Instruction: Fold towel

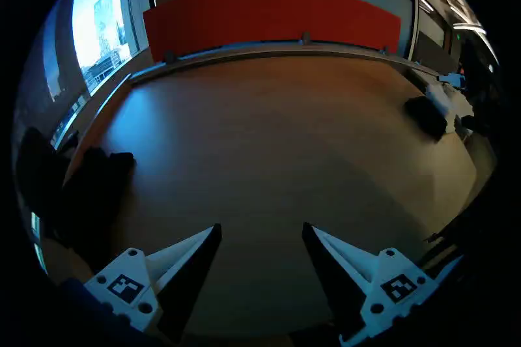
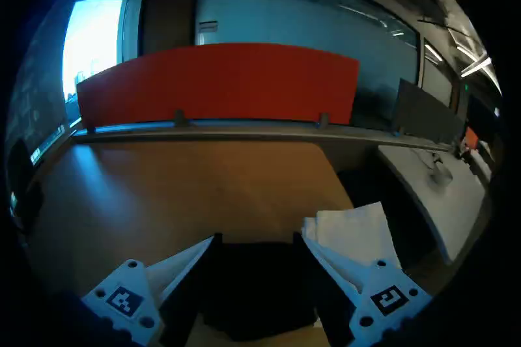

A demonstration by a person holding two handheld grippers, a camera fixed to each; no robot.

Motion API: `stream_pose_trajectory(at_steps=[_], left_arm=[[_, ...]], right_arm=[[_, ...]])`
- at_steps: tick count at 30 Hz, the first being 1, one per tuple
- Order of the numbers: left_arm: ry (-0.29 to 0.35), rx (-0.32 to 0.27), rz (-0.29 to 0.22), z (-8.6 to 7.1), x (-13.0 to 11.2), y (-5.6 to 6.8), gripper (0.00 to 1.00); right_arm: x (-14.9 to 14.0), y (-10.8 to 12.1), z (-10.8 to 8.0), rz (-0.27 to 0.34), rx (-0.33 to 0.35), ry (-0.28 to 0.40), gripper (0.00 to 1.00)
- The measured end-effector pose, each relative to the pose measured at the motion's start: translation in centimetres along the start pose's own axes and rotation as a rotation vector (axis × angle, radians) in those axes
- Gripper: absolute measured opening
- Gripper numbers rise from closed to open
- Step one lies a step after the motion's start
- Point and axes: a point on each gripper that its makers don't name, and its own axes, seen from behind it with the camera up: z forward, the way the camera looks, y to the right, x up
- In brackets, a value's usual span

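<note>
**Both grippers wide open over the desk, towel off by the right edge**

The surface is a big wooden table [image 1: 260, 138], pretty much bare in the middle. A long red divider [image 1: 273, 15] runs along its far edge, with a grey wall behind it. There's a bright window [image 1: 98, 28] on the left, and the rest of the room is fairly dim.

In the left gripper view there's a black lump [image 1: 91, 191] at the left side of the table and a smaller dark thing [image 1: 426, 116] near the far right edge. Honestly can't tell what either one is. In the right gripper view a pale grey desk [image 2: 436, 197] sits off to the right across a dark gap.

The towel [image 2: 352, 230] is white and lies flat, looking folded, at the right edge of the table. It's right by the right gripper's right-hand finger, which hides part of it.

The left gripper [image 1: 261, 228] is spread wide over bare wood, holding nothing. The right gripper [image 2: 257, 237] is just as wide open. A dark item [image 2: 260, 288] fills the gap low between its fingers. Whether the fingers touch it, I can't tell.
</note>
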Motion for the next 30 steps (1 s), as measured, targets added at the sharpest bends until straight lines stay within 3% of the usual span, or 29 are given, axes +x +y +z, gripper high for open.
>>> stream_pose_trajectory(at_steps=[15, 24, 30], left_arm=[[0.012, -0.008, 0.009, -0.1, 0.5, 0.2, 0.92], [0.022, -0.006, 0.007, -0.2, 0.7, 0.2, 0.92], [0.037, -0.012, 0.001, -0.2, 1.1, 0.2, 0.92]], right_arm=[[3.9, -0.3, -2.7, 0.035, -0.021, 0.177, 0.83], [6.7, 0.7, -4.2, 0.058, -0.093, 0.305, 0.91], [6.4, -0.3, -4.5, 0.033, -0.083, 0.306, 0.91]])
